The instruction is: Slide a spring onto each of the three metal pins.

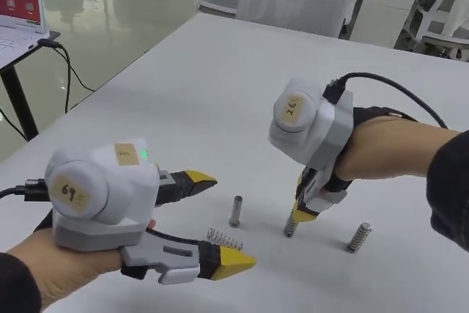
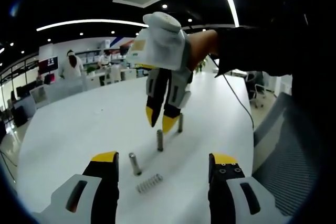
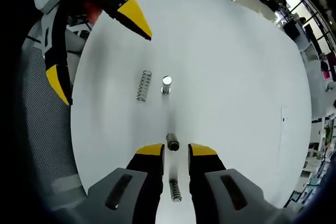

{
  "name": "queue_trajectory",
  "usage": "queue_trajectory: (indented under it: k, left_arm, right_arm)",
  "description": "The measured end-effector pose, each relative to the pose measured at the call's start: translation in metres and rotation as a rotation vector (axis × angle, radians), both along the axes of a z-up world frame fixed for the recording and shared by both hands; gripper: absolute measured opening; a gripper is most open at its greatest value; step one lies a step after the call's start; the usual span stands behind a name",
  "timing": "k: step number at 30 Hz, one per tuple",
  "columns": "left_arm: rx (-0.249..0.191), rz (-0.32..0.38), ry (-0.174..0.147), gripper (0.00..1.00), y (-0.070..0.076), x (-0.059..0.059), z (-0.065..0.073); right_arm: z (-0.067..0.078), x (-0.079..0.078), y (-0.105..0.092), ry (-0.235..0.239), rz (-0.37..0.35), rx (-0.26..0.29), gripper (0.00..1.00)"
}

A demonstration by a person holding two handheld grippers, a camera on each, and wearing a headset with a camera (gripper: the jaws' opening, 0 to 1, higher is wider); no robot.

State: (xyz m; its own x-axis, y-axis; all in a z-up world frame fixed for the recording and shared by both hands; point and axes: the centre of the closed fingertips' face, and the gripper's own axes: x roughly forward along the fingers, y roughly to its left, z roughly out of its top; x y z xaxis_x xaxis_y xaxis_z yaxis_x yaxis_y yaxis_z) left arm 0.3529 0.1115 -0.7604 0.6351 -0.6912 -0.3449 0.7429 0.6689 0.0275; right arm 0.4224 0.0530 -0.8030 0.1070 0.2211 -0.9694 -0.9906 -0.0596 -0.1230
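Left gripper (image 1: 218, 219) sits lowest and nearest in the head view, gripped from behind by the left hand (image 1: 69, 269) and lying roughly level over the white table (image 1: 220, 78). Its yellow-tipped jaws point right, stand wide apart and hold nothing. Between and just beyond those tips lies the loose spring (image 1: 223, 238), flat on the table. Just beside it the bare pin (image 1: 236, 210) stands upright. Further right, the right hand (image 1: 381, 152) reaches in from the frame edge and tips the right gripper (image 1: 302, 215) steeply downward. Its tips are directly over the middle pin (image 1: 291, 227), which carries a spring and whose top they hide from the headset. In the right gripper view the jaws stand narrowly apart, the pin head showing in the gap. Rightmost, the outer pin (image 1: 358, 237) also wears a spring. A laptop (image 1: 18, 5) stands far left, with chairs (image 1: 293, 1) beyond the table.
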Motion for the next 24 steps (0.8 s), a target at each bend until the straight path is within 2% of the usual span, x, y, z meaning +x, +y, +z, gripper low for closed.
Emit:
queue_trajectory:
  k: [4, 5, 6, 7, 10, 12, 16, 18, 24]
  left_arm:
    - [0.005, -0.003, 0.006, 0.65, 0.0, -0.001, -0.002]
    - [0.007, -0.004, 0.008, 0.65, 0.0, -0.001, -0.003]
    - [0.009, -0.004, 0.009, 0.64, 0.0, -0.001, -0.003]
    - [0.01, -0.004, 0.011, 0.64, 0.0, -0.001, -0.004]
    - [0.014, -0.004, 0.016, 0.64, 0.001, -0.001, -0.006]
    - [0.018, -0.004, 0.018, 0.64, 0.001, -0.001, -0.007]
    - [0.027, -0.001, 0.02, 0.64, 0.002, -0.001, -0.008]
    - [0.027, 0.004, 0.022, 0.64, 0.004, -0.001, -0.008]
    - [0.032, 0.006, 0.028, 0.64, 0.005, -0.001, -0.01]
  right_arm:
    - [0.017, -0.003, 0.002, -0.017, -0.01, 0.062, 0.15]
    - [0.022, -0.01, 0.009, 0.01, -0.019, 0.112, 0.15]
    - [0.024, -0.012, 0.011, 0.015, -0.02, 0.126, 0.15]
    - [0.028, -0.02, 0.017, 0.041, -0.019, 0.167, 0.15]
    - [0.032, -0.04, 0.033, 0.106, 0.0, 0.229, 0.15]
    - [0.028, -0.047, 0.042, 0.14, 0.002, 0.249, 0.14]
    - [0.011, -0.053, 0.053, 0.144, 0.0, 0.262, 0.12]
    - [-0.004, -0.058, 0.058, 0.17, -0.012, 0.264, 0.12]
    - [-0.035, -0.055, 0.064, 0.165, -0.04, 0.254, 0.12]
